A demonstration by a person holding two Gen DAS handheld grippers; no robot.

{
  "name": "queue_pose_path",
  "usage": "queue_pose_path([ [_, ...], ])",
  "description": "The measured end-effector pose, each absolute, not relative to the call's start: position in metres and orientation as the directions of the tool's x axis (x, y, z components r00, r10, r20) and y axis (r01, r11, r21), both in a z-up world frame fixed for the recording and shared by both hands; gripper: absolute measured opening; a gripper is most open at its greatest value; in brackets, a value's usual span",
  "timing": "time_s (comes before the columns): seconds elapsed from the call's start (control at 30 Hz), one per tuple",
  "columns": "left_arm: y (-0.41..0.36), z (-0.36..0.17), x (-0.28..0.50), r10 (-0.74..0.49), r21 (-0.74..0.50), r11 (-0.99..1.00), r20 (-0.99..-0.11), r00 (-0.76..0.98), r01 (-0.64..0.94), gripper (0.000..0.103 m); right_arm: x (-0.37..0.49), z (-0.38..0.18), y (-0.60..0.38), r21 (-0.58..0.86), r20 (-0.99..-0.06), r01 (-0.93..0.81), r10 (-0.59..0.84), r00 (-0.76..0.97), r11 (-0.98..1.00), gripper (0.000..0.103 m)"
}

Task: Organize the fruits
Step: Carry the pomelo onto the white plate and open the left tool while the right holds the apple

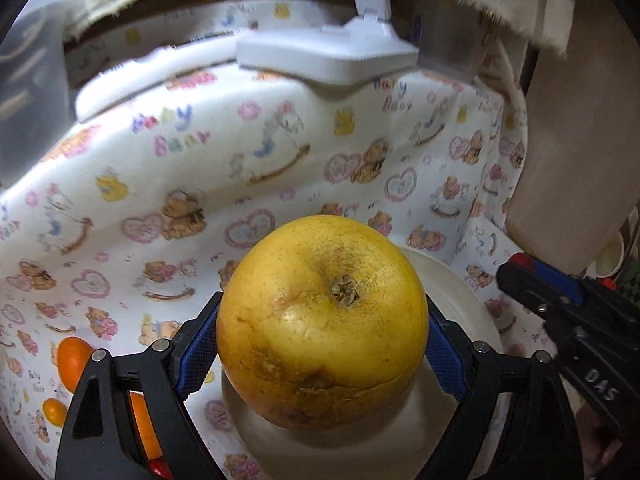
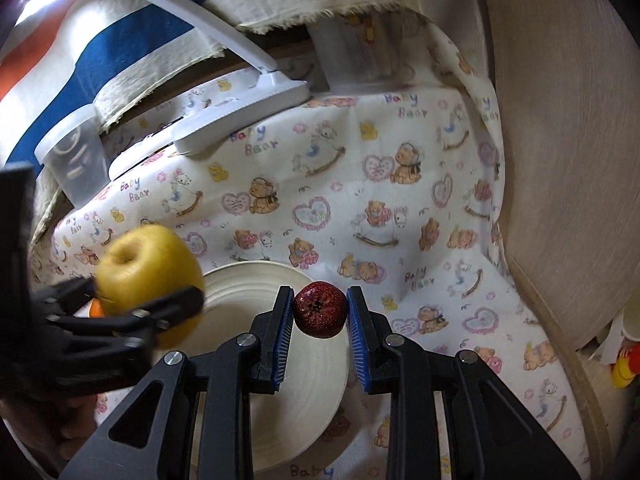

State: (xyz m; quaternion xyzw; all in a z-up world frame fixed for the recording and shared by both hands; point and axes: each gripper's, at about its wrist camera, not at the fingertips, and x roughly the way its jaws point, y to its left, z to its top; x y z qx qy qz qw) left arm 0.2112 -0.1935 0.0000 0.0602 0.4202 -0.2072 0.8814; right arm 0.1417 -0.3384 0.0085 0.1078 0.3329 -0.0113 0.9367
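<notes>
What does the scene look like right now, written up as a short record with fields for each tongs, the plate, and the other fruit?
left tongs: shut on the large yellow fruit, held above the plate edge
right tongs: shut on the small dark red fruit, over the plate
plate: white, on the bear-print cloth, nothing seen resting on it
other fruit: orange fruits on the cloth, to the left of the plate
background: white lamp base, clear plastic container
</notes>
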Motion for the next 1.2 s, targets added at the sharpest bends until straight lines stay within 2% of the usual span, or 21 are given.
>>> queue_pose_path([
  [0.37, -0.197, -0.025, 0.224, -0.285, -0.057, 0.913, -0.799, 0.529, 0.405, 0.089, 0.153, -0.010, -0.326, 0.151, -0.680, 0.057, 0.062, 0.731, 0.987, 0.028],
  [0.7, -0.200, -0.028, 0.223, -0.265, -0.016, 0.912, -0.786, 0.558, 0.411, 0.089, 0.153, -0.013, -0.323, 0.136, -0.684, 0.059, 0.050, 0.727, 0.989, 0.028],
  [0.83, -0.197, -0.025, 0.224, -0.284, -0.035, 0.913, -0.770, 0.572, 0.406, 0.092, 0.154, -0.014, -0.326, 0.137, -0.688, 0.069, 0.044, 0.725, 0.988, 0.028],
  [0.97, -0.197, -0.020, 0.215, -0.277, 0.007, 0.906, -0.748, 0.603, 0.424, 0.093, 0.154, -0.013, -0.327, 0.133, -0.688, 0.067, 0.044, 0.725, 0.989, 0.028],
  [1.1, -0.196, -0.011, 0.203, -0.240, 0.077, 0.914, -0.688, 0.685, 0.397, 0.095, 0.155, -0.015, -0.325, 0.128, -0.694, 0.067, 0.041, 0.719, 0.989, 0.028],
  [1.2, -0.189, 0.000, 0.192, -0.254, 0.067, 0.922, -0.642, 0.723, 0.382, 0.095, 0.156, -0.017, -0.328, 0.133, -0.698, 0.076, 0.039, 0.715, 0.988, 0.028],
])
